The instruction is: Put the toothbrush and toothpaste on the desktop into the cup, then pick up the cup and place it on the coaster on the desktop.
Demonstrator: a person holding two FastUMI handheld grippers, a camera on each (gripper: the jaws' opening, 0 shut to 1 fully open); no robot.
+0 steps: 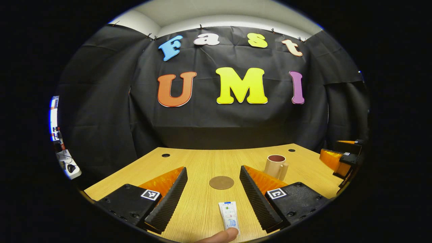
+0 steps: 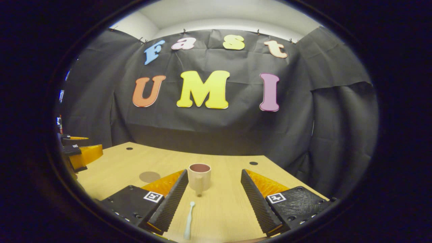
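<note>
Left gripper (image 1: 213, 199) jaws wide apart, empty; white toothpaste tube (image 1: 228, 215) flat on light wooden desktop (image 1: 199, 162) between them, round brown coaster (image 1: 221, 182) just beyond. Right gripper (image 2: 213, 199) also spread, empty; pale toothbrush (image 2: 188, 220) between fingers, beige handled cup (image 2: 199, 176) upright ahead.

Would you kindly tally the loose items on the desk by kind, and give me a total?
Cup: 1, standing upright on the desk
Coaster: 1, bare
Toothpaste tube: 1, lying flat
Toothbrush: 1, lying flat
Total: 4
</note>
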